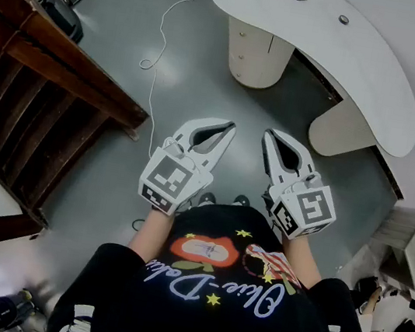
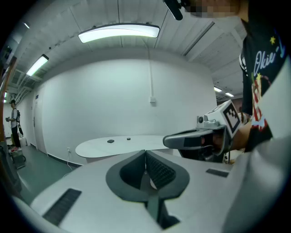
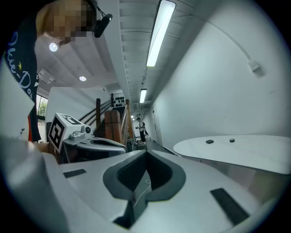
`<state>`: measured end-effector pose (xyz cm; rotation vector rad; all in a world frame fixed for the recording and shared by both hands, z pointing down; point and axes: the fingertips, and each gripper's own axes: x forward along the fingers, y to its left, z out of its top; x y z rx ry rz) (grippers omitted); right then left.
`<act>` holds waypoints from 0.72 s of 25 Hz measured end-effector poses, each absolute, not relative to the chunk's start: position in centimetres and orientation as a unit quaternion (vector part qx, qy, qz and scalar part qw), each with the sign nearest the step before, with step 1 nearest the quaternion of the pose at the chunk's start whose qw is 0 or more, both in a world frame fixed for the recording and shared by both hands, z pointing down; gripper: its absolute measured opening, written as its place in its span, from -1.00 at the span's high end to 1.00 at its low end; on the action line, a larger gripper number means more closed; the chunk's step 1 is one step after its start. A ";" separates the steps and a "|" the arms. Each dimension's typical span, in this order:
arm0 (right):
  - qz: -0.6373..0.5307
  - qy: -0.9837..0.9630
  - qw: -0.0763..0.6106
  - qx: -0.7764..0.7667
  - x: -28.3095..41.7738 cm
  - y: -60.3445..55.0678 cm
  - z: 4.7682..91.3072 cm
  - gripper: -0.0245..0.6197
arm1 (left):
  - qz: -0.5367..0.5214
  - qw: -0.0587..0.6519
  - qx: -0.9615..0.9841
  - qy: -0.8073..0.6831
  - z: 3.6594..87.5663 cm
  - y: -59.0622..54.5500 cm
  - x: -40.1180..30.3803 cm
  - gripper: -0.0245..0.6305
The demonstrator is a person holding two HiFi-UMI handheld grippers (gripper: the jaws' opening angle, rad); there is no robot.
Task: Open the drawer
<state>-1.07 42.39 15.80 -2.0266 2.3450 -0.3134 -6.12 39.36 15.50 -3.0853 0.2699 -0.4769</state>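
Risk first: both grippers are nowhere near the job yet. The left gripper (image 1: 229,129) and right gripper (image 1: 269,135) hang side by side in front of the person's chest, each with its jaws pressed together on nothing. The drawer (image 1: 245,49) is well ahead, in the round pedestal (image 1: 261,60) under the curved desk (image 1: 379,80). If the jaws go in closed like this, I reckon they'll just bump the tiny knob instead of taking it, and on that curved front a sloppy pinch could slip off. There's also a cable (image 1: 157,74) snaking across the floor left of the way there, so tripping is possible. Only the head view shows the pedestal and cable properly. The gripper views catch just the desk's top, plus a far-off person (image 2: 15,120) that the head view misses.
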 end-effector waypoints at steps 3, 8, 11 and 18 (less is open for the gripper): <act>-0.099 0.754 0.013 -0.649 -0.9 42.4 15.7 0.92 | -0.149 0.006 -0.985 0.087 15.3 39.4 -5.9 0.91; -0.098 0.759 0.013 -0.644 -0.6 42.2 15.5 0.92 | -0.148 0.007 -0.984 0.095 15.0 39.5 -5.9 0.91; -0.103 0.761 0.023 -0.640 -0.3 42.5 15.7 0.92 | -0.146 0.007 -0.984 0.102 15.0 39.7 -5.8 0.91; -0.099 0.772 0.052 -0.626 1.2 43.5 15.1 0.92 | -0.145 0.026 -0.982 0.116 14.7 40.8 -5.1 0.91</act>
